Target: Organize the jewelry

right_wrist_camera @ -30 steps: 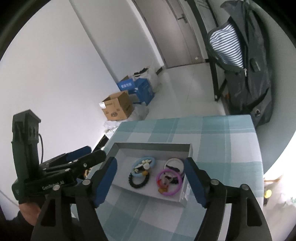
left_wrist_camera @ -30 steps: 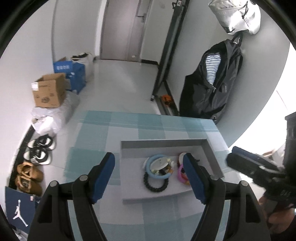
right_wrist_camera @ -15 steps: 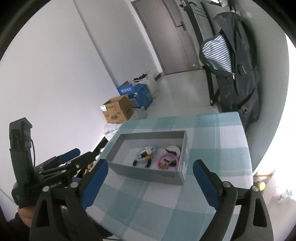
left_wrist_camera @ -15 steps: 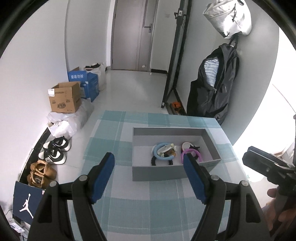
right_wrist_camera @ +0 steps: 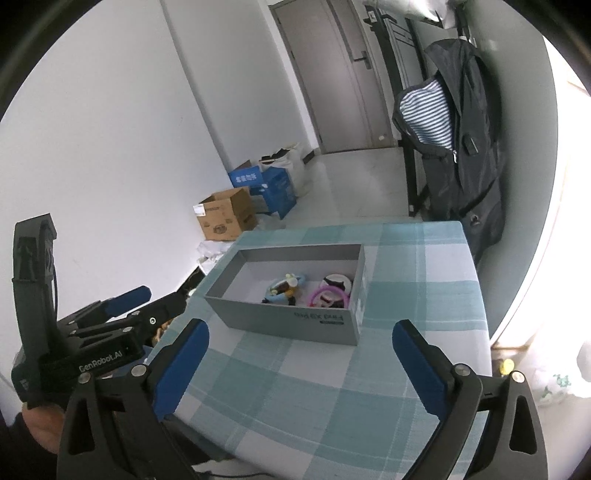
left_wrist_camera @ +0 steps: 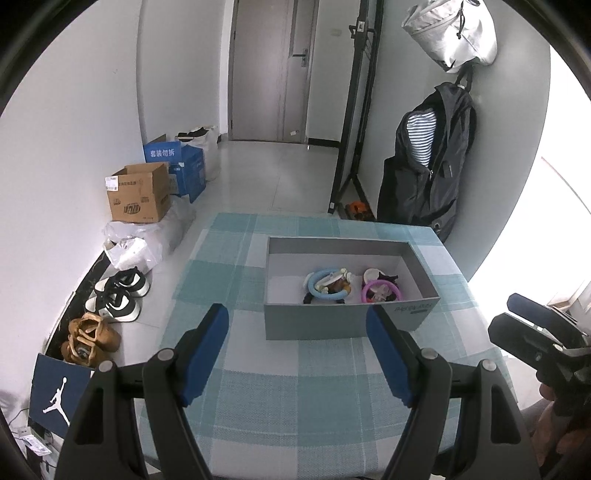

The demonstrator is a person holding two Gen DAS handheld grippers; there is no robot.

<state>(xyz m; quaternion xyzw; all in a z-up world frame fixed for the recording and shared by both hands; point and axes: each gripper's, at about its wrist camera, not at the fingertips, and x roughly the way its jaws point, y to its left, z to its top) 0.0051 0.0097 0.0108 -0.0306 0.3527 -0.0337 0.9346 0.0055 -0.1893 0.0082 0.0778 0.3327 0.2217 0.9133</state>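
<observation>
- Hallway setting: white walls, pale tiled floor, grey door (left_wrist_camera: 271, 70) at the far end.
- Surface (left_wrist_camera: 295, 406): covered with a teal-and-white checked cloth; stands in the foreground of both views.
- Grey box (left_wrist_camera: 314, 325): open-topped, rectangular, resting on the surface toward its far half; printed label on the near wall.
- Jewelry, all lying inside the grey box toward its right end:
  - light blue ring (left_wrist_camera: 327, 286), lying flat, with small dark and cream pieces bunched inside it;
  - pink ring (left_wrist_camera: 380, 291), lying flat just right of the blue one;
  - white round item (left_wrist_camera: 373, 275) behind the pink ring, with a dark piece at its edge; details too small to tell.
- Left gripper (left_wrist_camera: 297, 350): jaws wide apart, holding nothing, hovering over the surface on the near side of the box, clear of it.
- Right gripper (right_wrist_camera: 301, 363): jaws wide apart, holding nothing, likewise over the surface short of the box.
- Floor along the left wall: brown cardboard carton (left_wrist_camera: 138, 197), blue carton (left_wrist_camera: 177, 166), white plastic bags (left_wrist_camera: 144, 243), black-and-white sneakers (left_wrist_camera: 120, 293), tan shoes (left_wrist_camera: 88, 338).
- Right wall: black jacket (left_wrist_camera: 432, 170) over a striped garment, hanging below a white bag (left_wrist_camera: 454, 29); black metal rack (left_wrist_camera: 356, 110) beside them.
</observation>
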